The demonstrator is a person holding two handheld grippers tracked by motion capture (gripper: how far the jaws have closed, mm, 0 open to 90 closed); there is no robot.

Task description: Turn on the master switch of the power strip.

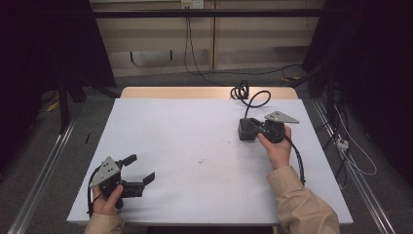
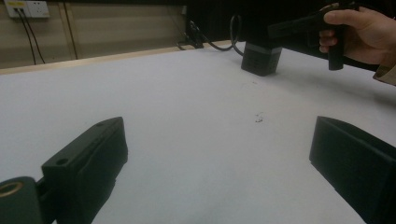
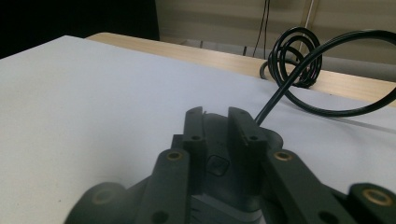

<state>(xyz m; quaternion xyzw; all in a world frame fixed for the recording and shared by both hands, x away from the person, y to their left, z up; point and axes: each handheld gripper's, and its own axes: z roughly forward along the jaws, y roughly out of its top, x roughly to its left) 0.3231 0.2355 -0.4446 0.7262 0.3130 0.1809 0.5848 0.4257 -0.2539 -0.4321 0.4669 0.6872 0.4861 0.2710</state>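
A black block-shaped adapter [image 1: 245, 132] stands on the white table sheet [image 1: 195, 136] at the right. Its black cable [image 1: 256, 96] loops back to a coil [image 1: 240, 90] at the far edge. My right gripper [image 1: 253, 127] reaches over it from the right, jaws close together on the adapter's top [image 3: 217, 164], pads against it. In the left gripper view the adapter [image 2: 261, 58] sits under the right gripper [image 2: 280, 31] and the hand holding it. My left gripper [image 1: 141, 168] rests at the near left, jaws wide open with nothing between them [image 2: 219, 154].
The coiled cable [image 3: 299, 58] lies on the bare wooden strip [image 1: 204, 92] at the table's far edge. A small dark speck [image 2: 258, 117] marks the sheet near the middle. Metal rails [image 1: 44, 165] and loose cables [image 1: 355, 156] run along the floor on both sides.
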